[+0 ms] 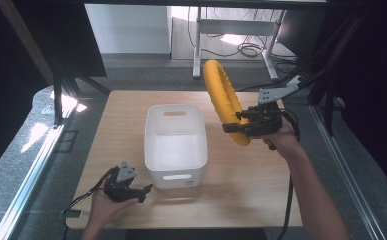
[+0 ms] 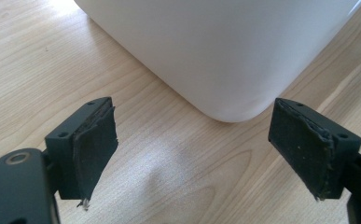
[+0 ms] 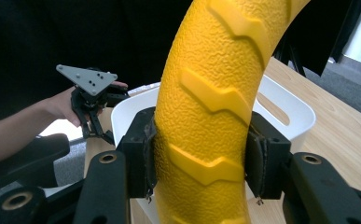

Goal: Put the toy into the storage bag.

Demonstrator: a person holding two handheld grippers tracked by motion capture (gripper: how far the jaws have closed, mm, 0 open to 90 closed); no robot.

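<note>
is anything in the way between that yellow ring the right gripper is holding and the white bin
Nothing visible is. The right gripper holds the yellow ring upright in the air just right of the white bin, whose open top looks empty. The left gripper sits open near the bin's front left corner, clear of that path.

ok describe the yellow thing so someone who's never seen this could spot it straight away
Start at the wooden table and its white bin. Right of the bin, the right gripper is clamped on a yellow ring, held upright above the tabletop. It is the one bright yellow thing, with chevron treads like a tyre.
</note>
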